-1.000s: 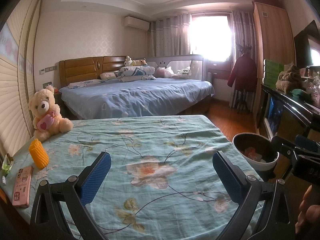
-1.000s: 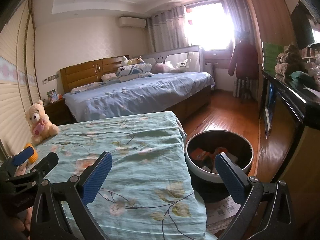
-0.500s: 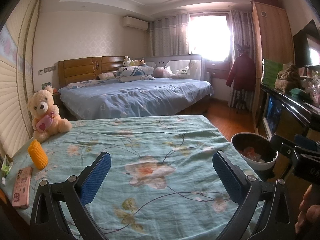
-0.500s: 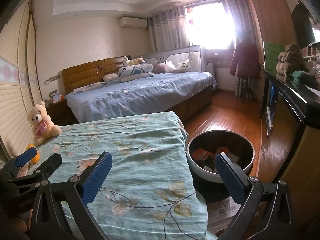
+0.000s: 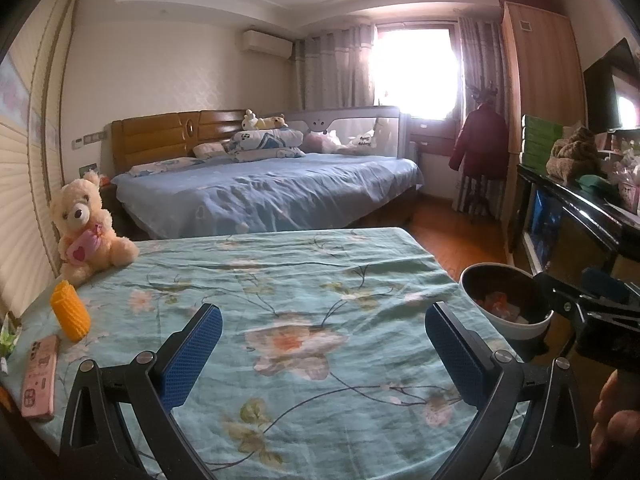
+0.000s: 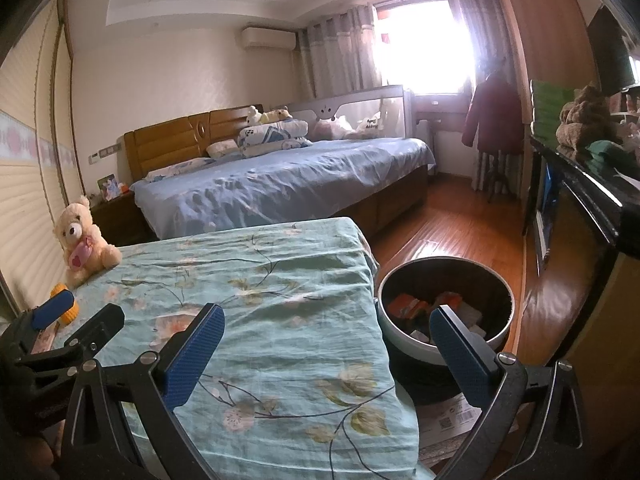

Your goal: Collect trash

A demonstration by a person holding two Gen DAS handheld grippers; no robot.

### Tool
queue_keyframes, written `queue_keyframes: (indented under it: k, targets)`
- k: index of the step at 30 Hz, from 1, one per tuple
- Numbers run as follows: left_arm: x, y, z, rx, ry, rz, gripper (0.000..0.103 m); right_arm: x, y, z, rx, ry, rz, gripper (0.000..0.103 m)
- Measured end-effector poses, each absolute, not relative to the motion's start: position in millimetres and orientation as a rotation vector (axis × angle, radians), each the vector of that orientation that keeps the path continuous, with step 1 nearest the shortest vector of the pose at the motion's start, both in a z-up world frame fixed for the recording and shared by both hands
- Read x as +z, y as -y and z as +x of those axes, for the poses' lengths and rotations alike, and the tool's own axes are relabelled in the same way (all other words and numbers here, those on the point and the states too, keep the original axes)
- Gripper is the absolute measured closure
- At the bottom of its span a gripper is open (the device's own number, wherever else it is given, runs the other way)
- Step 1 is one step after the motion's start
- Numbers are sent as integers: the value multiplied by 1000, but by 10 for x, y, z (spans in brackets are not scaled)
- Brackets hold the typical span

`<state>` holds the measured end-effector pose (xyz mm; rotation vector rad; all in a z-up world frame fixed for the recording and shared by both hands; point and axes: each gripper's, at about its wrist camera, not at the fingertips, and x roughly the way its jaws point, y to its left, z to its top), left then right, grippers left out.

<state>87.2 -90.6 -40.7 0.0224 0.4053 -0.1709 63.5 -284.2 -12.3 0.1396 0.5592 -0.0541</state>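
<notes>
Little shift since earlier: left tongs (image 5: 322,354) level over bedspread (image 5: 280,280), spread, empty; right tongs (image 6: 326,354) likewise, beside bin (image 6: 404,344).

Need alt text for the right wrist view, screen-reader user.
The open right claw hangs empty over the edge of a bed with a green floral sheet, with a round trash bin holding scraps on the wood floor to its right. A teddy bear sits at the sheet's far left, and the left claw shows at the left edge.
</notes>
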Motion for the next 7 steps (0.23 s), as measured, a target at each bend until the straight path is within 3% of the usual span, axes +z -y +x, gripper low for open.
queue_keyframes:
  k: [7]
  targets:
    - [-454,877,982,-174,-438,17,1,-183,2865,748,-45,-591,153,0]
